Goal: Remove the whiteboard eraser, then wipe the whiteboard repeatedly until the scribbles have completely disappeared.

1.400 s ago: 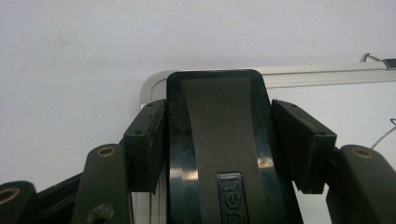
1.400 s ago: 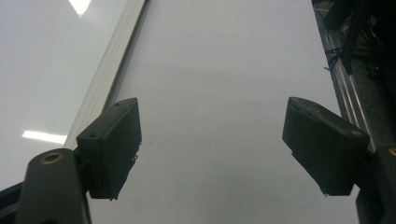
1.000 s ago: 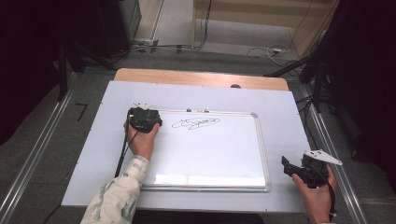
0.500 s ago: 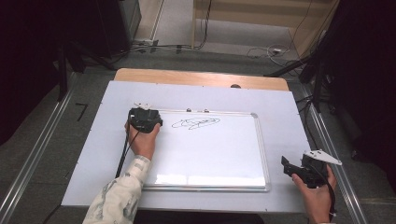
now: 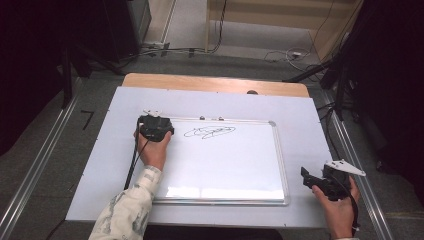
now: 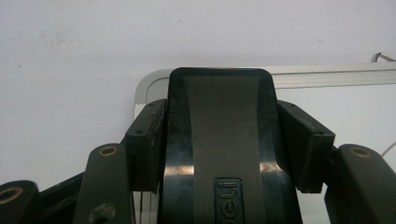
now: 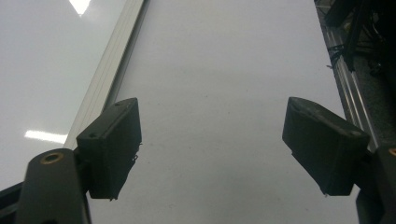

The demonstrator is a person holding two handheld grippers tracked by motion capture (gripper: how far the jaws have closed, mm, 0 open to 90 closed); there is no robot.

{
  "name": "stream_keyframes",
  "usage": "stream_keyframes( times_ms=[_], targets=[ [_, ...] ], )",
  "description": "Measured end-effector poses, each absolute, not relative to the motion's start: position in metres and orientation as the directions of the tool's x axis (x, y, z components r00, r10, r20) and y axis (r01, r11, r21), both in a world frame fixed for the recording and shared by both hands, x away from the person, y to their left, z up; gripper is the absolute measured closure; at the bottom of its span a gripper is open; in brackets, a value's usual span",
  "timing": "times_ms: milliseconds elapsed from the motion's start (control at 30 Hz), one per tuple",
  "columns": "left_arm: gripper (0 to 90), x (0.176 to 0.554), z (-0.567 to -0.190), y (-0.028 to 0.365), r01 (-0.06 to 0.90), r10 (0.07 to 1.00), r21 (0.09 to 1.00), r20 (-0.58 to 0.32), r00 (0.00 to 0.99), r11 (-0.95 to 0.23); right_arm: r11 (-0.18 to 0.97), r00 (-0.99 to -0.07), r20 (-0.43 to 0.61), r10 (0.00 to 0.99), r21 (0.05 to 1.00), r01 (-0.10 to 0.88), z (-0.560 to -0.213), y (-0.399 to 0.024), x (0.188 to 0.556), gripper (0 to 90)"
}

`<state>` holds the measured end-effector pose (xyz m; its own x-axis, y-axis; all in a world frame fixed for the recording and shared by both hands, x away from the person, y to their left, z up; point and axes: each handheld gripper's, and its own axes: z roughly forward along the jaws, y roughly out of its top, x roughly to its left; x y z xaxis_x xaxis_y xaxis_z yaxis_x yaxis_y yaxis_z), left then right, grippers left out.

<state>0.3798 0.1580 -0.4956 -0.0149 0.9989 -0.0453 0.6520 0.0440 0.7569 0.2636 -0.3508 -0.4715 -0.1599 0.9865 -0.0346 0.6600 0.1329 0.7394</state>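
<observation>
A white whiteboard (image 5: 220, 165) with a silver frame lies on the white table top, with a black scribble (image 5: 209, 132) near its upper left. My left gripper (image 5: 155, 127) rests at the board's upper left corner (image 6: 149, 84). In the left gripper view it (image 6: 226, 140) is shut on a black eraser block (image 6: 219, 102) with a dark grey band and embossed letters. My right gripper (image 5: 312, 181) is held beside the board's lower right corner. In the right gripper view it (image 7: 215, 149) stands open over the bare table, with the board's frame (image 7: 112, 70) to the left.
The white table sheet (image 5: 300, 125) extends past the board on all sides. A wooden table edge (image 5: 210, 82) runs along the far side. Metal rails (image 5: 350, 150) flank the table, and cables (image 5: 280, 52) lie on the floor beyond.
</observation>
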Motion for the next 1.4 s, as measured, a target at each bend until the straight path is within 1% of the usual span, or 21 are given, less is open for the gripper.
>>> stream_keyframes(
  times_ms=[333,600,800,1033,1400],
  targets=[
    [40.7,0.38,-0.495,0.159,0.652,0.999,0.757,-0.053,-0.01,0.046,0.135,-0.166,-0.032,0.986,0.737,0.662,-0.472,-0.349,0.264,18.3],
    [41.1,0.377,-0.493,0.161,0.66,0.998,0.75,-0.063,0.017,0.036,0.129,-0.159,-0.03,0.987,0.742,0.658,-0.471,-0.352,0.262,18.4],
    [41.0,0.37,-0.481,0.164,0.625,0.996,0.78,-0.08,0.029,0.045,0.134,-0.164,-0.033,0.986,0.741,0.658,-0.471,-0.35,0.262,18.4],
    [41.0,0.363,-0.473,0.165,0.616,0.994,0.787,-0.096,0.044,0.049,0.135,-0.164,-0.034,0.986,0.741,0.658,-0.471,-0.35,0.262,18.4],
    [41.0,0.361,-0.471,0.161,0.617,0.991,0.785,-0.118,0.067,0.052,0.133,-0.161,-0.034,0.986,0.742,0.658,-0.471,-0.351,0.262,18.4]
  ],
)
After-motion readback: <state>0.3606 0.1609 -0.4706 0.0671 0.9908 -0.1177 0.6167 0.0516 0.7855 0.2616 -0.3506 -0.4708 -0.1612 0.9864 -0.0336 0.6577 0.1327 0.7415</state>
